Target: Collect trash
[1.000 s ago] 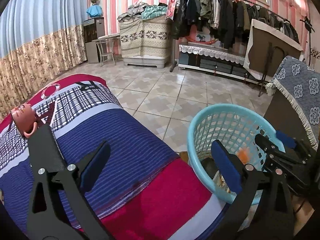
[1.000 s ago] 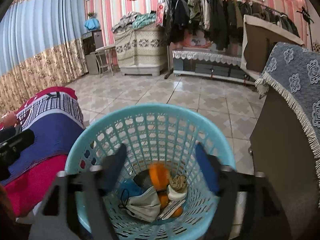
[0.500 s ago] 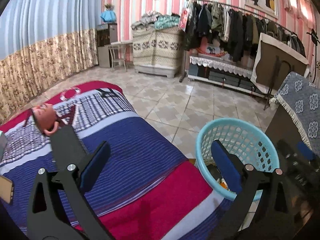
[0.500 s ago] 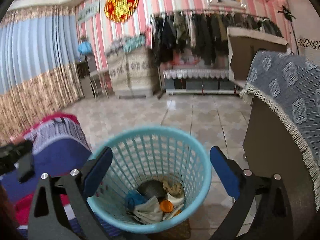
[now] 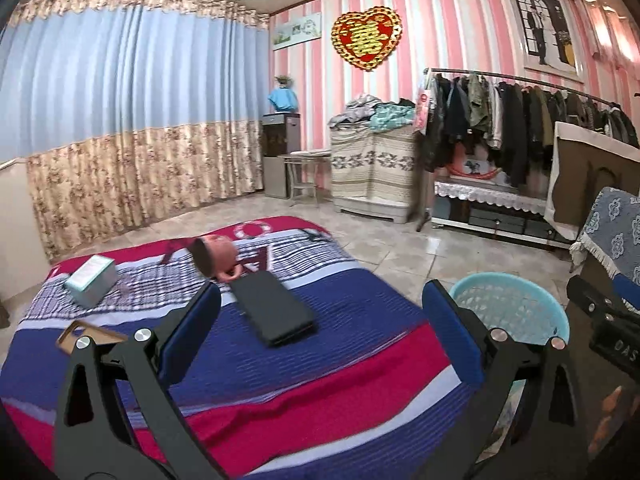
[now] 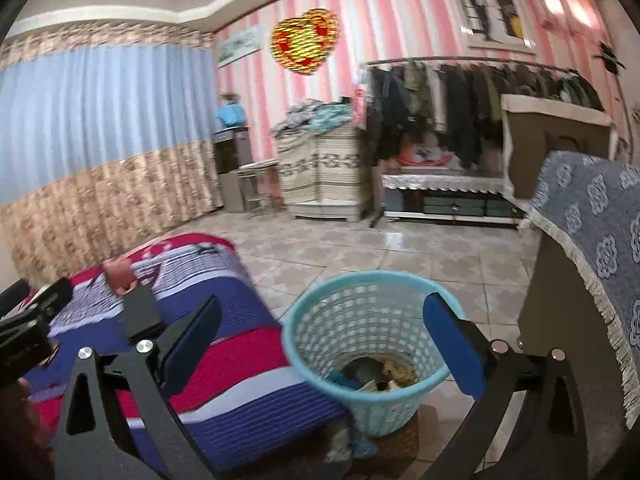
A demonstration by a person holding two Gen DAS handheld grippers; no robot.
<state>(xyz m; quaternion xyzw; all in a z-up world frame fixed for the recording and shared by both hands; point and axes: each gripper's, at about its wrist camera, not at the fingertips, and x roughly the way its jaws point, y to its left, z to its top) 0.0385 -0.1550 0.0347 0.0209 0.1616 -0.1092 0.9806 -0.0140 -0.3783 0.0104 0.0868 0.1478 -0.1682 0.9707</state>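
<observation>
Left wrist view, left to right. Brown phone case (image 5: 86, 336) flat on the bed (image 5: 320, 392), near left edge. Small teal box (image 5: 91, 280) farther back on the striped blanket. Pink mug (image 5: 216, 258) on its side, handle touching the far end of a black wallet-like case (image 5: 272, 308) lying mid-bed. Left hand-held gripper (image 5: 320, 336) above the bed, jaws spread wide, nothing between them. Light-blue laundry-style basket (image 5: 508, 312) on the tiled floor just beside the bed's right edge.

Right wrist view. Right hand-held gripper (image 6: 320, 344) also spread, empty, raised over the gap between bed (image 6: 240, 396) and basket (image 6: 368, 344). Trash (image 6: 380, 372) in the basket bottom: dark rounded item, tan crumpled wad, blue scrap; details blurred. Patterned blue cloth (image 6: 600, 248) with fringe draped over furniture at far right.
</observation>
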